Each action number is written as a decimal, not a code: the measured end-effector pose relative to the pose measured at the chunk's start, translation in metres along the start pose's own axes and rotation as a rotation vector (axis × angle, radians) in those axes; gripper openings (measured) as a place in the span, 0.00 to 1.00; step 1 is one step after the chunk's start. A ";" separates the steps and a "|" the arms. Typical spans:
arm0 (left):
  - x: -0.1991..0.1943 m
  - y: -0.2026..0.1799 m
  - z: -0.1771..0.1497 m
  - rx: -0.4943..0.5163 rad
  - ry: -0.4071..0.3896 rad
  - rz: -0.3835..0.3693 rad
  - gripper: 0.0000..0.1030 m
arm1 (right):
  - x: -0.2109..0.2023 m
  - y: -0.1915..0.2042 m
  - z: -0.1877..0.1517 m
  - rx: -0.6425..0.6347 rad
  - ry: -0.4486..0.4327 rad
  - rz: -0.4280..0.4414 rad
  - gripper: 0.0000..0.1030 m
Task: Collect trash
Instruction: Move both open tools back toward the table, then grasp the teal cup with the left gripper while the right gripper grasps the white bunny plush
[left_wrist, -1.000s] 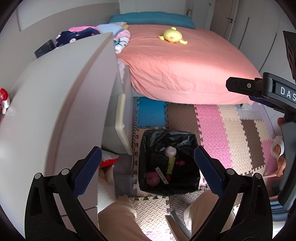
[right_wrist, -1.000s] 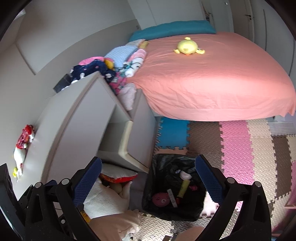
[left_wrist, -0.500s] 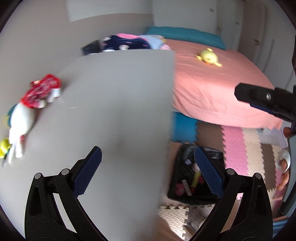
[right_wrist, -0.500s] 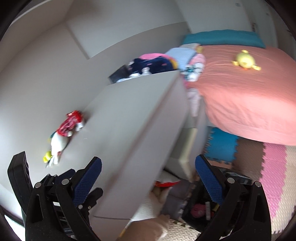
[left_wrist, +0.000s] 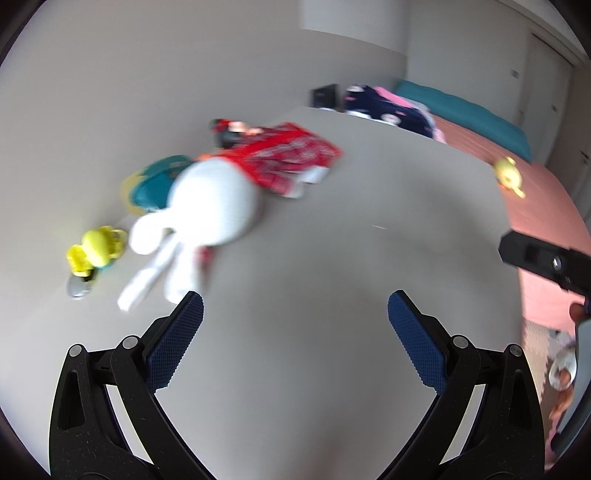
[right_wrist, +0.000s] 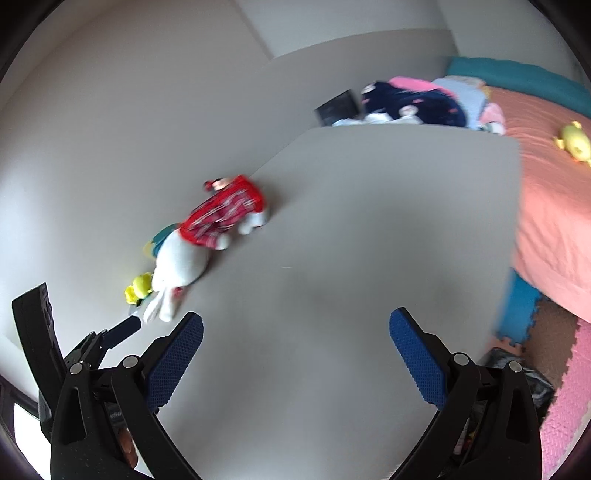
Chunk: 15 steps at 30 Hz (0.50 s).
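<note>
My left gripper (left_wrist: 294, 304) hangs open over a grey desk top (left_wrist: 369, 258), nothing between its blue pads. Just beyond its left finger lie a white plush rabbit (left_wrist: 210, 203), a doll in a red plaid dress (left_wrist: 291, 155), a teal item (left_wrist: 155, 182), a small yellow toy (left_wrist: 96, 251) and a little grey object (left_wrist: 78, 291). My right gripper (right_wrist: 295, 326) is open too, over the same desk, farther from the rabbit (right_wrist: 181, 262) and the doll (right_wrist: 225, 210). The black-lined bin (right_wrist: 517, 369) shows only a corner on the floor at lower right.
A bed with a pink cover (right_wrist: 554, 184) stands right of the desk, a yellow plush (right_wrist: 572, 142) on it. Clothes (right_wrist: 417, 103) are piled past the desk's far end. Coloured foam mats (right_wrist: 569, 398) cover the floor. The wall (left_wrist: 147, 92) runs along the desk's left.
Both views swung left and up, from the bin on the floor to the desk top. The toys now sit much closer and larger. Both grippers stayed open.
</note>
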<state>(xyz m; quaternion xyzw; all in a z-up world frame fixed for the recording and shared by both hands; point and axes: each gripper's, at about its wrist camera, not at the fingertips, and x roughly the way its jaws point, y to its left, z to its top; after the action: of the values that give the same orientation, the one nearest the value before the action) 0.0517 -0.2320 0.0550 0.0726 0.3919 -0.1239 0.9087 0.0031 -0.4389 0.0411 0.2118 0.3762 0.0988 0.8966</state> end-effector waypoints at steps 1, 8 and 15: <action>0.001 0.008 0.002 -0.009 -0.003 0.014 0.94 | 0.007 0.007 0.002 -0.002 0.008 0.009 0.98; 0.012 0.077 0.014 -0.107 0.000 0.057 0.94 | 0.063 0.049 0.025 0.055 0.080 0.098 0.98; 0.029 0.112 0.025 -0.135 0.016 0.066 0.94 | 0.112 0.082 0.042 0.087 0.156 0.176 0.98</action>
<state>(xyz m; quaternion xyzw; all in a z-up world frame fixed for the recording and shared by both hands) 0.1198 -0.1349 0.0550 0.0252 0.4041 -0.0665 0.9120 0.1099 -0.3404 0.0334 0.2744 0.4287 0.1770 0.8424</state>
